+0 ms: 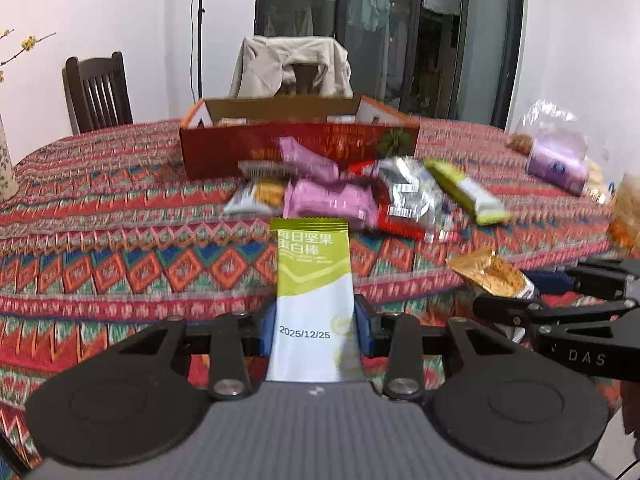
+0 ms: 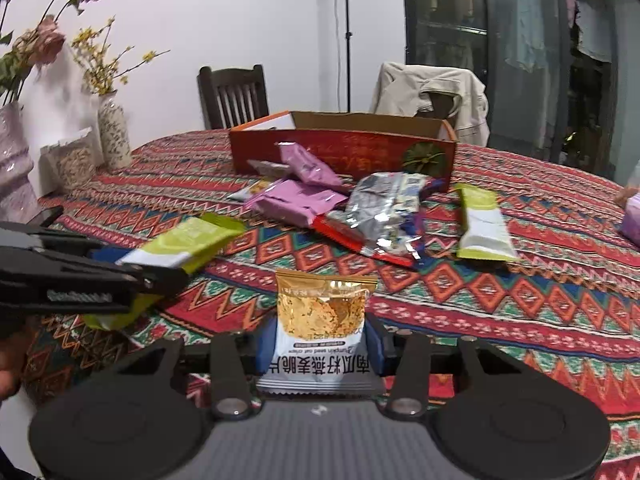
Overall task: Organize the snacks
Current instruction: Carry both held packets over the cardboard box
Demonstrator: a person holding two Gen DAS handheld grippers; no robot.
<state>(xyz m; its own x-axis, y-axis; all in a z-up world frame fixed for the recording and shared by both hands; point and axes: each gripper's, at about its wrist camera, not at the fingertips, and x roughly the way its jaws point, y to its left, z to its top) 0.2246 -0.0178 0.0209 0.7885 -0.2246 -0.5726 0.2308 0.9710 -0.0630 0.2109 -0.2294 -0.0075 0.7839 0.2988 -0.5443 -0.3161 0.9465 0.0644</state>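
Note:
My left gripper (image 1: 316, 328) is shut on a green and white nut bar (image 1: 312, 272), blue pads pressing both long sides, the bar pointing forward above the patterned tablecloth. My right gripper (image 2: 320, 350) is shut on a gold and white oat crisp pack (image 2: 324, 308). In the right wrist view, the left gripper (image 2: 160, 276) and its bar (image 2: 188, 240) hang at the left. Ahead lies a loose pile: pink packs (image 1: 332, 200), a silver wrapper (image 1: 412, 196) and another green bar (image 1: 464, 192). Behind the pile stands an open red cardboard box (image 1: 224, 152).
Two vases with flowers (image 2: 112, 128) and a clear bag of seeds (image 2: 76, 160) stand at the table's far left. A clear bag with purple packs (image 1: 560, 156) sits at the right. A dark chair (image 2: 234, 94) and a chair draped with a beige jacket (image 1: 292, 68) stand behind the table.

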